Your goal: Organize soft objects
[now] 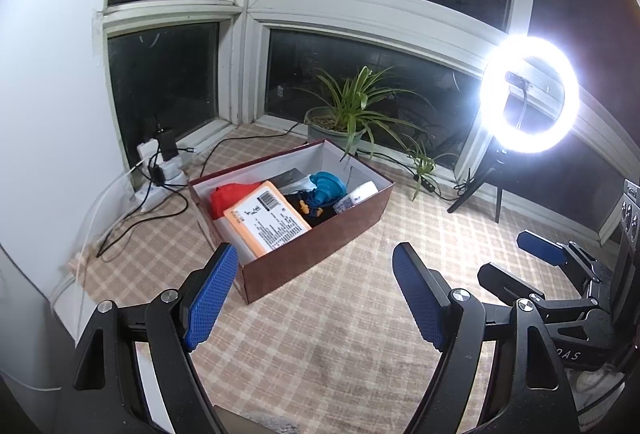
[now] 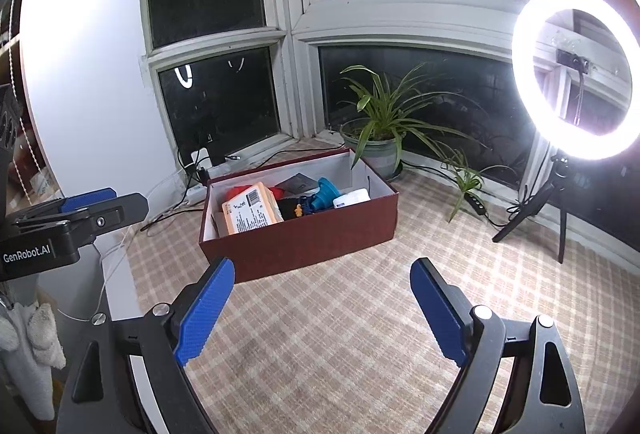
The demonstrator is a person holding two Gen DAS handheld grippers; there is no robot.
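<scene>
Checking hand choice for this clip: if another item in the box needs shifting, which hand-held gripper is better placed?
Probably left. The left hand-held gripper is open and empty with one fingertip at the box's near corner, beside the orange packet. The right hand-held gripper, also open, sits further back over bare tablecloth.

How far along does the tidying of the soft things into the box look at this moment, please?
Done, it seems: the box already holds an orange packet, a red item, a teal item and a white packet. In hand: nothing; the left gripper and right gripper are both open and empty above the checked cloth. Left: no loose soft item shows on the cloth, so the job may be nearly finished.
</scene>
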